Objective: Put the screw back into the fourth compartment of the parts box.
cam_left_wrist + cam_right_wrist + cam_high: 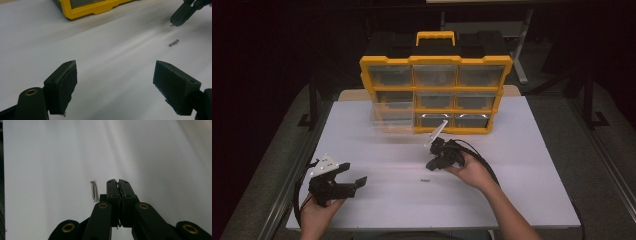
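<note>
1. Both grippers, left gripper (353, 176) and right gripper (433, 161), are matt black, each with a black cable trailing behind.
2. A grey three-cornered plate tops each.
3. Brass-ringed holes mark the jaw arms.
4. Forearms are bare.

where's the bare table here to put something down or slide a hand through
The table is bare right of the right gripper to its right edge, and along its left side between the organizer and the left gripper. It is crowded mid-front, where the screw lies, and at the pulled-out drawer.
</note>
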{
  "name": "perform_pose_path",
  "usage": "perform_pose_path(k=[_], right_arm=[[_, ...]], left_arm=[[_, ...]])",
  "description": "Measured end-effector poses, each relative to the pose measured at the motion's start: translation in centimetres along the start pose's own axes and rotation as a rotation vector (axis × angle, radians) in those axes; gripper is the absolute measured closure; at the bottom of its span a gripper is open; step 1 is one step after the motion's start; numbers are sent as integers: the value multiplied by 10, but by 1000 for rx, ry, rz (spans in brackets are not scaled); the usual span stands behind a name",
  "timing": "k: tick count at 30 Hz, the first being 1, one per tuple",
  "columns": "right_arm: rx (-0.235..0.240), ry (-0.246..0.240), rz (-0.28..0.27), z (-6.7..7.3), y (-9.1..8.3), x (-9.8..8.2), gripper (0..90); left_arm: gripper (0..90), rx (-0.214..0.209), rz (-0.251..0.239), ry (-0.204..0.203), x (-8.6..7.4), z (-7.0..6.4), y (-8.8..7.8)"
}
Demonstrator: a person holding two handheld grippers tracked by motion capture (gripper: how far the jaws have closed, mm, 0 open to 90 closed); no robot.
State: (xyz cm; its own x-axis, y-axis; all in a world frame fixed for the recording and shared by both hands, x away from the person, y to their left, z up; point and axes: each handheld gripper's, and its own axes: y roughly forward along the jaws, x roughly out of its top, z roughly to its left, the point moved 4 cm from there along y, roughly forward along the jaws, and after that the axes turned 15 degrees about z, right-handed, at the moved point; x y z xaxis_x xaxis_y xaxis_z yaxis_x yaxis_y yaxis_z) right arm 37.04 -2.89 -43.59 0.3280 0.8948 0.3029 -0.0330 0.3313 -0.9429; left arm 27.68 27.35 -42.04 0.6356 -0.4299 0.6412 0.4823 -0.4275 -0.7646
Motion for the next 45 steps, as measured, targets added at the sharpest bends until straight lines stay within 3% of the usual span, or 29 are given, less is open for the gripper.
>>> perform_pose_path(k=[12,22,25,26,31,38,45], right_arm=[[-15,15,-63,-17,-57,10,870],[-71,-3,-96,-26,-106,25,869],[-88,-15,-100,-27,-127,37,869],[-94,-20,-98,-27,-132,40,869],[-120,-48,-102,-28,-154,59,869],[-130,-80,-97,-25,-165,93,868],[-106,-99,-84,-22,-150,121,867]], left_arm=[[190,-1,6,-9,-1,1,0],[190,1,9,-7,-1,1,0],[190,-2,9,-15,-1,0,-1],[190,5,22,6,-1,2,-2],[190,5,8,7,-1,2,-1],[190,0,6,0,-1,2,-2],[190,-1,4,0,-2,2,-2]])
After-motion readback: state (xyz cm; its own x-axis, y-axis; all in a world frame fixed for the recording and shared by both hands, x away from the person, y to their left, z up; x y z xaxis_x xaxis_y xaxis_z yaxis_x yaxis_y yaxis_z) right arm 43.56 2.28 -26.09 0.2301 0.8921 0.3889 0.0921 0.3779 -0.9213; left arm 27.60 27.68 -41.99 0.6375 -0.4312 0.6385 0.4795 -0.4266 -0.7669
